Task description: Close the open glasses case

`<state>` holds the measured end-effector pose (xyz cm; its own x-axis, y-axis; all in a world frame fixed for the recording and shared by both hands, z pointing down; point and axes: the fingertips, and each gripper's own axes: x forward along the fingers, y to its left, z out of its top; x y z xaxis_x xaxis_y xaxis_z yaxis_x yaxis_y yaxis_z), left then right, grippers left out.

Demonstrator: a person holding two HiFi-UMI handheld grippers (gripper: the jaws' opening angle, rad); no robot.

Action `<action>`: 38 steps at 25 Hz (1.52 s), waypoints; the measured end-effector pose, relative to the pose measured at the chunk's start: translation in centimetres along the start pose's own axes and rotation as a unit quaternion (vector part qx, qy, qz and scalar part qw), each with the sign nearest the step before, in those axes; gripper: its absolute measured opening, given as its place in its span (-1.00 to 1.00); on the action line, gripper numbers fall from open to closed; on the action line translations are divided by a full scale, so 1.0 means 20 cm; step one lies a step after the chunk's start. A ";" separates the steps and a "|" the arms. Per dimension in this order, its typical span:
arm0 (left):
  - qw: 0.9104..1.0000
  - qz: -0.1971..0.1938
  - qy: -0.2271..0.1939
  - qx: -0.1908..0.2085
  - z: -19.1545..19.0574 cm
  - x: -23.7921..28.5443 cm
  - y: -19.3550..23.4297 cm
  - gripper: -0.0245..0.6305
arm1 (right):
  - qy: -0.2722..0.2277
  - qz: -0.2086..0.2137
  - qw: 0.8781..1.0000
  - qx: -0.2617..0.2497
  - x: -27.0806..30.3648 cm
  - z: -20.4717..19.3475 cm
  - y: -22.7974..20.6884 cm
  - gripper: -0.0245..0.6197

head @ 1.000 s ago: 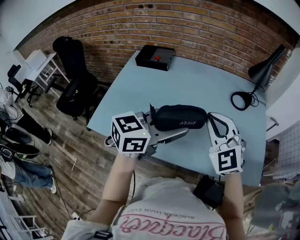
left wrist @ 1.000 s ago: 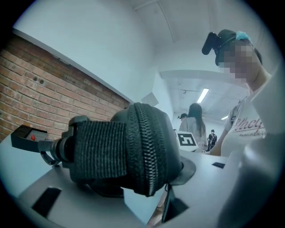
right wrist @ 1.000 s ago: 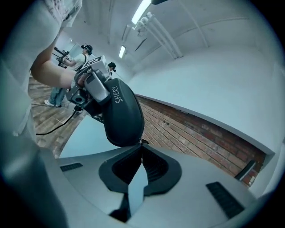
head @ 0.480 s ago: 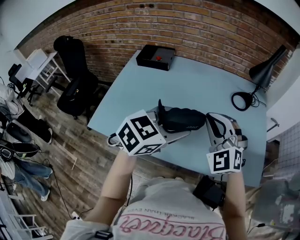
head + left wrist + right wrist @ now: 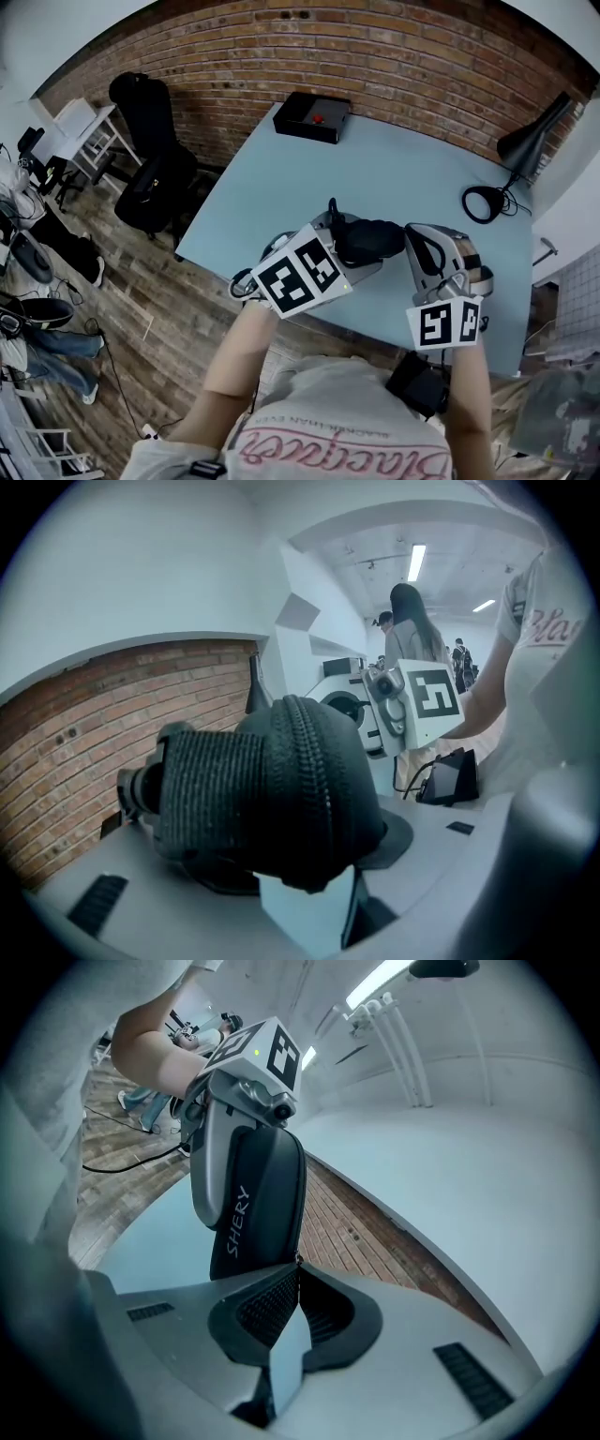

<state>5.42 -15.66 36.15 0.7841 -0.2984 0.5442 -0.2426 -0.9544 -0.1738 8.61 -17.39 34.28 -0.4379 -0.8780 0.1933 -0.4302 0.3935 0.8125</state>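
Observation:
The black zip-up glasses case (image 5: 370, 239) is held just above the pale blue table (image 5: 403, 150), near its front edge. My left gripper (image 5: 347, 242) is shut on the case's left end, with a ribbed pad pressed on each side. In the left gripper view the case (image 5: 291, 789) fills the space between the jaws, zipper seam facing the camera. My right gripper (image 5: 410, 234) is shut, its tips at the case's right end. In the right gripper view the tips (image 5: 298, 1267) meet on a small zipper pull at the end of the case (image 5: 258, 1204).
A black box with a red button (image 5: 311, 115) sits at the table's far edge. A black desk lamp (image 5: 525, 141) stands at the right. A dark chair (image 5: 150, 178) stands on the wooden floor left of the table. A small black device (image 5: 417, 382) hangs at the person's waist.
My left gripper has rolled and dipped, turning the case so that it looks shorter from above. The right gripper has stayed at the case's right end, rolling slightly.

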 end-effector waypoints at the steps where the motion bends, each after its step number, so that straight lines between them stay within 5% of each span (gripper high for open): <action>1: 1.000 0.003 0.006 0.003 -0.01 0.01 0.00 -0.21 | -0.003 0.000 1.000 -0.001 0.00 0.01 0.00 -0.86; 23: 0.995 0.041 0.085 0.027 -0.14 0.11 0.03 -0.19 | -0.049 0.002 0.999 -0.022 -0.02 0.21 0.04 -0.86; 30: 0.991 0.115 -0.048 0.052 0.01 0.03 0.10 -0.16 | -0.079 -0.029 0.992 0.093 -0.04 0.24 -0.10 -0.86; 36: 0.980 0.101 -0.167 0.032 0.14 -0.06 0.08 -0.15 | -0.115 -0.030 0.980 0.162 -0.06 0.26 -0.19 -0.86; 38: 0.974 0.088 -0.209 0.012 0.18 -0.09 0.07 -0.13 | -0.142 -0.032 0.966 0.212 -0.07 0.27 -0.21 -0.87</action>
<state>5.66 -16.46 31.93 0.8970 -0.4246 0.1227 -0.3849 -0.8869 -0.2555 6.77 -16.32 27.52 -0.5735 -0.8172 -0.0576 -0.7220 0.4710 0.5068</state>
